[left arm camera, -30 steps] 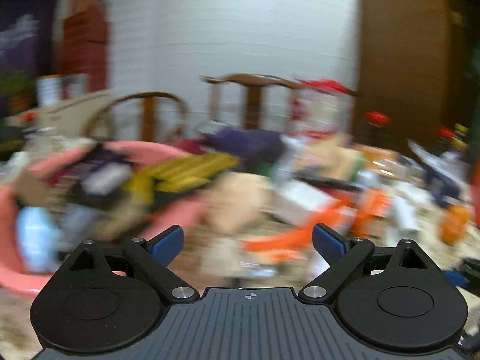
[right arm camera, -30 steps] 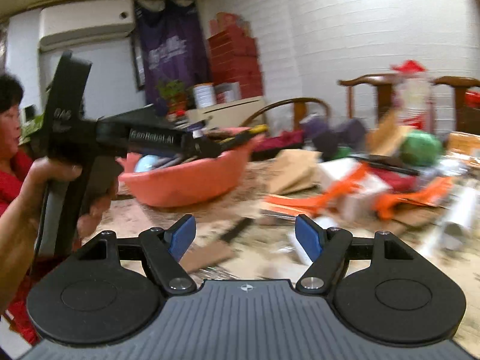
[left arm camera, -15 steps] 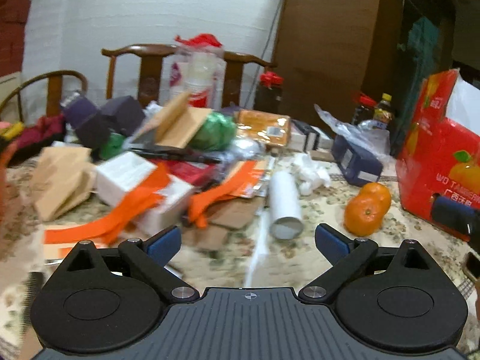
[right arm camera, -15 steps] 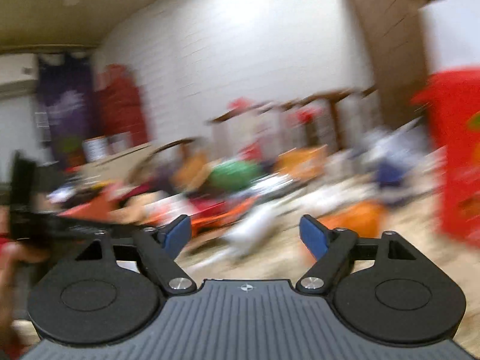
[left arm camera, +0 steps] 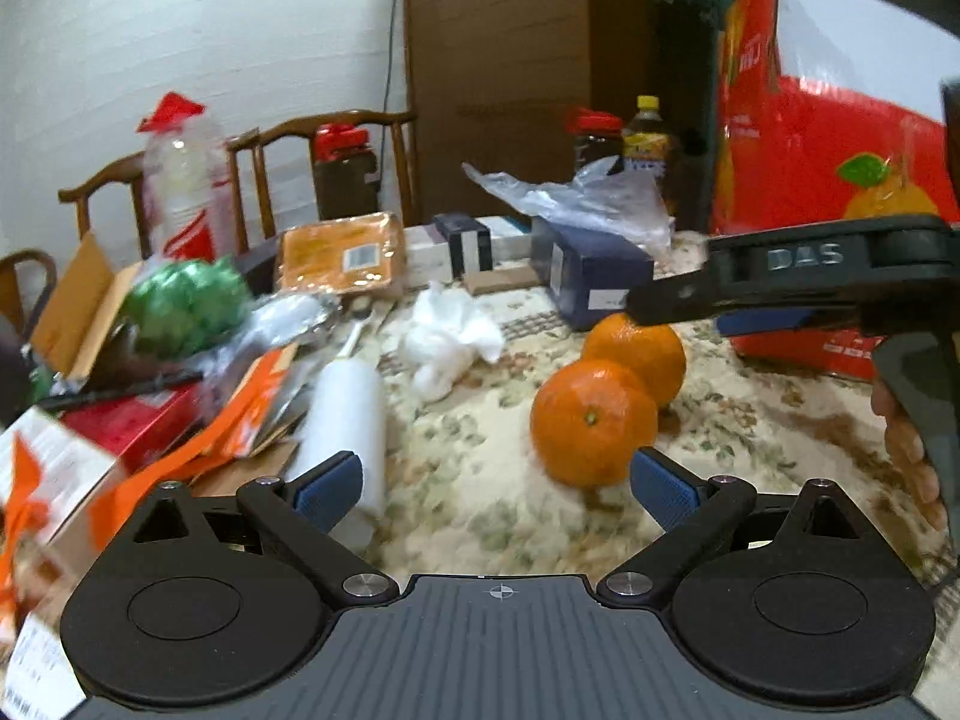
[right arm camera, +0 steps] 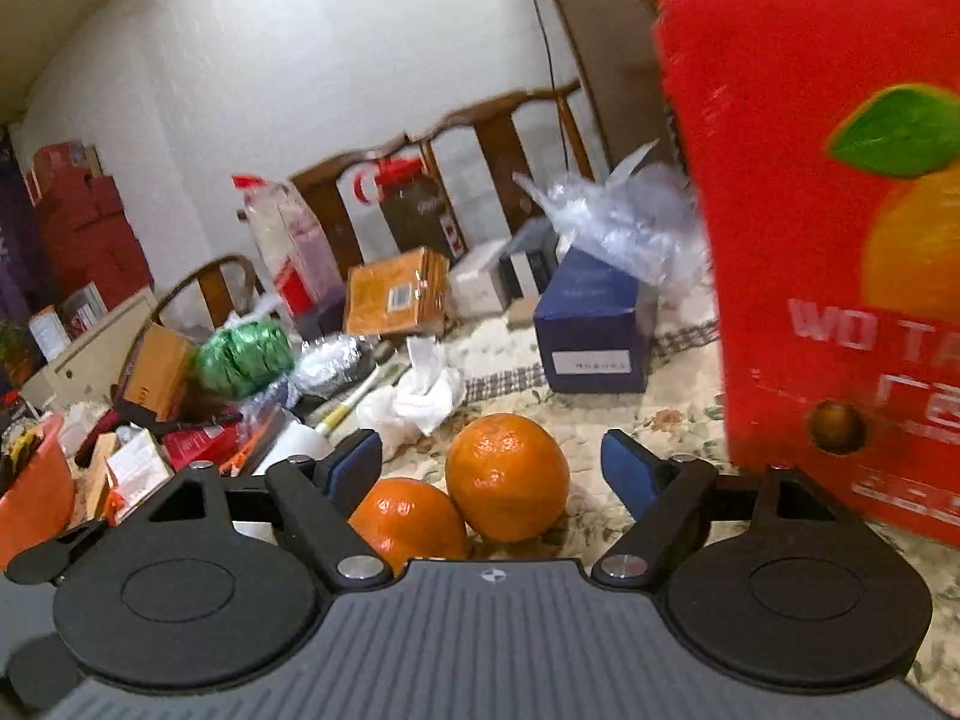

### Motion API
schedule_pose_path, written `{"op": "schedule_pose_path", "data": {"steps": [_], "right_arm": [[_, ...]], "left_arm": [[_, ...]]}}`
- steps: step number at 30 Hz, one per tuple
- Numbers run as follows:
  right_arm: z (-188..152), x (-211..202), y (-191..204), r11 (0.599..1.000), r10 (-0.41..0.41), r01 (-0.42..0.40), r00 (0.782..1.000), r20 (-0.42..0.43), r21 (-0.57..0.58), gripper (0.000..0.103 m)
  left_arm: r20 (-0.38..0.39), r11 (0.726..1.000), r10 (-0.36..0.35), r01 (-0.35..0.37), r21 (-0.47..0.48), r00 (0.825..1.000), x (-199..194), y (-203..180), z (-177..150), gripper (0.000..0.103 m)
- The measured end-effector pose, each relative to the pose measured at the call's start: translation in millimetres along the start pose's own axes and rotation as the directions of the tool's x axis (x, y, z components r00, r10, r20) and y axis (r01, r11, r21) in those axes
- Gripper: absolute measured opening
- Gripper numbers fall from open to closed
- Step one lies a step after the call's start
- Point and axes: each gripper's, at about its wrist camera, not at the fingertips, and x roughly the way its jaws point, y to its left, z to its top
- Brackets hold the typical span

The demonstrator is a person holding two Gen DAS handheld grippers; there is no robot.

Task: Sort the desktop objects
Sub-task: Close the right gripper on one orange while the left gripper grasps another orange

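Two oranges lie side by side on the floral tablecloth. In the left wrist view the near orange (left arm camera: pixel 591 420) sits just ahead of my open, empty left gripper (left arm camera: pixel 495 486), toward its right finger, with the far orange (left arm camera: pixel 645 354) behind it. My right gripper shows there from the side (left arm camera: pixel 774 288), above the far orange. In the right wrist view my right gripper (right arm camera: pixel 492 468) is open and empty, with one orange (right arm camera: pixel 507 477) between its fingers and the other orange (right arm camera: pixel 408 519) low by the left finger.
A red tangerine carton (right arm camera: pixel 828 276) stands close on the right. A dark blue box (right arm camera: pixel 591 333), crumpled white tissue (left arm camera: pixel 450 336), a white roll (left arm camera: pixel 348 414), orange straps, small boxes, bottles and a plastic bag crowd the table. An orange basin (right arm camera: pixel 33 495) is far left.
Both grippers swung right, away from the basin and the clutter, and came down close to the two oranges by the red carton. Both stayed open.
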Motion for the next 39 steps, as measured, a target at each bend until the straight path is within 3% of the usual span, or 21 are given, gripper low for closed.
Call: {"op": "schedule_pose_path", "data": {"steps": [11, 13, 14, 16, 17, 18, 20, 27, 33, 39], "right_arm": [[1, 24, -4, 1.000, 0.003, -0.004, 0.997, -0.081, -0.016, 0.076], [1, 30, -8, 1.000, 0.018, -0.018, 0.995, -0.097, 0.004, 0.073], [1, 32, -9, 1.000, 0.007, -0.006, 0.994, -0.106, 0.006, 0.063], [0, 36, -8, 1.000, -0.005, 0.003, 0.994, -0.110, -0.016, 0.062], [-1, 36, -8, 1.000, -0.005, 0.003, 0.995, -0.102, -0.014, 0.062], [-2, 36, -8, 1.000, -0.006, 0.005, 0.995, -0.098, -0.010, 0.061], [-3, 34, -8, 1.000, -0.010, 0.009, 0.996, -0.091, -0.005, 0.061], [-7, 27, -5, 1.000, -0.018, 0.017, 0.997, -0.080, -0.019, 0.061], [-12, 19, -2, 0.999, -0.029, 0.028, 0.997, -0.071, -0.015, 0.061], [-21, 6, 20, 0.998, 0.048, -0.052, 0.996, -0.080, -0.047, 0.061]], "left_arm": [[-0.015, 0.998, -0.065, 0.065, 0.011, 0.998, 43, -12, 11, 0.103], [-0.024, 0.997, -0.067, 0.067, 0.028, 0.997, 48, -16, 11, 0.103], [-0.026, 0.997, -0.067, 0.068, 0.039, 0.997, 52, -18, 11, 0.103], [-0.036, 0.997, -0.071, 0.073, 0.039, 0.997, 58, -20, 9, 0.101], [-0.062, 0.997, -0.078, 0.080, 0.025, 0.995, 64, -20, 9, 0.091], [-0.086, 0.995, -0.098, 0.099, 0.000, 0.991, 69, -17, 10, 0.075], [-0.088, 0.986, -0.157, 0.150, -0.077, 0.984, 73, -9, 10, 0.065], [-0.088, 0.989, -0.083, 0.072, -0.126, 0.993, 68, 0, 10, 0.063], [-0.092, 0.995, 0.006, -0.016, -0.103, 0.996, 54, -1, 6, 0.063], [-0.080, 0.990, 0.076, -0.084, -0.111, 0.994, 21, 16, -2, 0.063]]}}
